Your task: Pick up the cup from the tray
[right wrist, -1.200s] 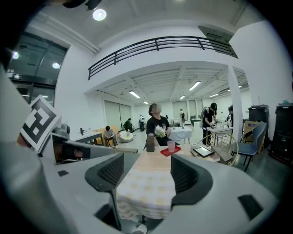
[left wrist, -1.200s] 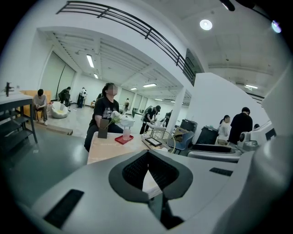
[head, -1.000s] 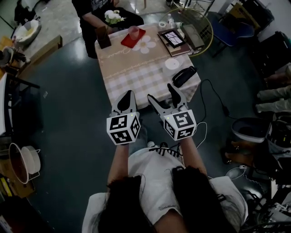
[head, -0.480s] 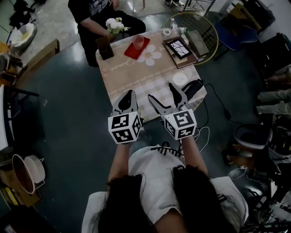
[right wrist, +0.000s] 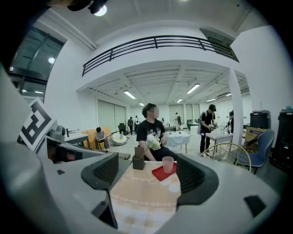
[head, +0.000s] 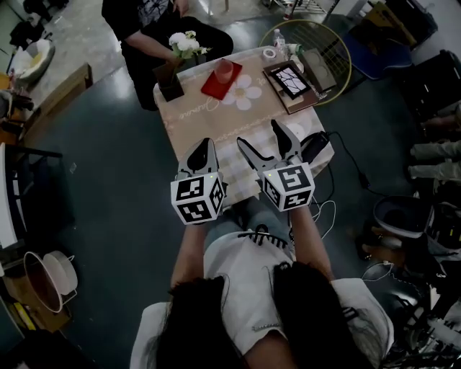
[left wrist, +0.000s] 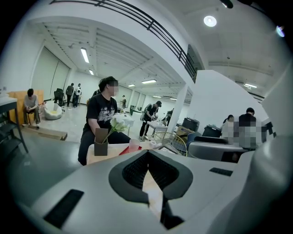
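Observation:
A pink cup stands upright on a red tray at the far end of the checked table. Both grippers hover over the table's near edge, well short of the tray. My left gripper has its fingertips pressed together with nothing between them; its own view shows the cup far ahead. My right gripper is open, its jaws wide apart and empty. In the right gripper view the cup and tray show in the distance between the fingers.
A dark holder with white flowers stands left of the tray, and a seated person is behind the table. A flower-shaped mat, a framed picture, a black object and a wire chair lie to the right.
Both grippers have come forward, from in front of the table to over its near edge. The right jaws stand slightly wider. The left jaws stay shut.

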Demonstrator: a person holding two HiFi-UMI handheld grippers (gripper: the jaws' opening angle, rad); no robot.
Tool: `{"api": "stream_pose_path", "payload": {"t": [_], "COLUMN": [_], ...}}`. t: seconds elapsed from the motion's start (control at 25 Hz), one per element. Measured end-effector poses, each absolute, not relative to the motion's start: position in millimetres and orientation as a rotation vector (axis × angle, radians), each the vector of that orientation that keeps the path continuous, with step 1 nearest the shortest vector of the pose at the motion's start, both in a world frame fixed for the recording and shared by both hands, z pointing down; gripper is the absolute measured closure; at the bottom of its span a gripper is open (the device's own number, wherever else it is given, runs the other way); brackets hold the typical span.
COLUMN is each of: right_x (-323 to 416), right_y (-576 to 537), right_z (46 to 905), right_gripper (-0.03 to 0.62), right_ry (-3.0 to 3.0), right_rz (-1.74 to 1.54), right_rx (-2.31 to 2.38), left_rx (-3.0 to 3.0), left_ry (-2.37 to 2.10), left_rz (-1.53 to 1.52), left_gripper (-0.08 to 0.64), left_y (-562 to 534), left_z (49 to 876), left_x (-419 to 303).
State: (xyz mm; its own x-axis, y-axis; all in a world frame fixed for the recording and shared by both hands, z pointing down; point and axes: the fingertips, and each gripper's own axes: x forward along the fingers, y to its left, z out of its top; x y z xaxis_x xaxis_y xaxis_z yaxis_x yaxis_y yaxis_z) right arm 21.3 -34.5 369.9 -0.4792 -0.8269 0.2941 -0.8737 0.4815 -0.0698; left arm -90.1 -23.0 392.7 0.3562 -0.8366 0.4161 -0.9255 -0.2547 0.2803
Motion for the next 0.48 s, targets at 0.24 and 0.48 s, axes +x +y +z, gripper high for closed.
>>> {"api": "stream_pose_path", "payload": {"t": [0.24,0.48], "right_x": [17,11], "right_y": [-76,-127], "right_z": [375,391], "right_gripper": [0.212,0.209], "right_ry": [-2.510,-2.510], "right_rz": [0.289,0.300], "right_rx": [1.438,1.363], "left_rx": [2.137,2.074], "left_ry": [-1.546,-1.581], "left_rz": [0.245,0.243], "left_gripper": [0.554,0.554], "left_y": [-53,-95], "left_z": [396,409], "left_x": [-94,-97]}}
